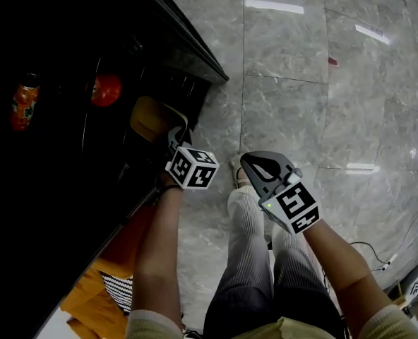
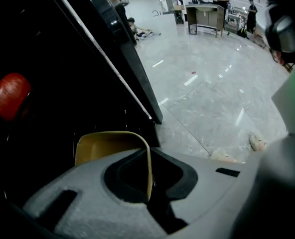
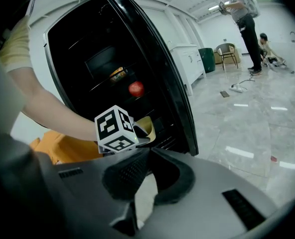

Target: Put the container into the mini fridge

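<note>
The yellow container (image 1: pixel 150 117) hangs at the mouth of the black mini fridge (image 1: pixel 68 62), its far end inside the dark opening. My left gripper (image 1: pixel 175 135) is shut on its near rim. In the left gripper view the container (image 2: pixel 105 144) shows as an open yellow tub with its thin wall pinched between the jaws of the left gripper (image 2: pixel 148 156). My right gripper (image 1: pixel 254 162) hovers over the floor to the right of the fridge, shut and holding nothing. From the right gripper (image 3: pixel 150 153) I see the container (image 3: pixel 143 126) behind the left marker cube (image 3: pixel 115 129).
The fridge door (image 3: pixel 155 68) stands open, its edge toward the tiled floor (image 1: pixel 315 83). Inside sit a red round item (image 1: pixel 106 89) and an orange bottle (image 1: pixel 24 106). An orange cloth (image 1: pixel 89 292) lies below the fridge. Cables (image 1: pixel 378 260) run at lower right. People (image 3: pixel 239 14) stand far off.
</note>
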The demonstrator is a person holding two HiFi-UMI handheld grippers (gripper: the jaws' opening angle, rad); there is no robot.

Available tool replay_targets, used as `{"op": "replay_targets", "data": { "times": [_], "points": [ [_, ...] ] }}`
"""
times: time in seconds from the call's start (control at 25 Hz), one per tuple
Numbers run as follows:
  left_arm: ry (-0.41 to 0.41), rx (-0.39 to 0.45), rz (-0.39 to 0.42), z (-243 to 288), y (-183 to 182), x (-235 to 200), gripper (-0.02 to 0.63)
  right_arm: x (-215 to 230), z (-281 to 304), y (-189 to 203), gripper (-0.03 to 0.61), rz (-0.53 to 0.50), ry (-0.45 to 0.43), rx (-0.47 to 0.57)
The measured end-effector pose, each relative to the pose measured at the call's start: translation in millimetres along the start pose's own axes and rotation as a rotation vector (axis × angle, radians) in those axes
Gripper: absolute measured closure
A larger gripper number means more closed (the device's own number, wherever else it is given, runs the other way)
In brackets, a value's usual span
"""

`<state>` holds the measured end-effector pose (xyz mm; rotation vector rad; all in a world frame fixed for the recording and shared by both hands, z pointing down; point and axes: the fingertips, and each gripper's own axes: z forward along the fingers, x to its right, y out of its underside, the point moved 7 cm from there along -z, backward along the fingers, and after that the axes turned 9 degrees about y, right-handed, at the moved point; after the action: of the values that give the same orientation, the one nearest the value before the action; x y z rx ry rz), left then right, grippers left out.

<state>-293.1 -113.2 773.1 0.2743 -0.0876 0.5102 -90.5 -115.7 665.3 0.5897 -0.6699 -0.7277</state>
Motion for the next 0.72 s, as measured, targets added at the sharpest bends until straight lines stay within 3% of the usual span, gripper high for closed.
{"op": "replay_targets", "data": {
  "times": [0.72],
  "points": [
    [-0.061,0.023,-0.068,35.9,-1.8,-48.3,0.581,10.3,37.2,21.8,0.548,-0.012,-0.018,-0.012]
  ]
}}
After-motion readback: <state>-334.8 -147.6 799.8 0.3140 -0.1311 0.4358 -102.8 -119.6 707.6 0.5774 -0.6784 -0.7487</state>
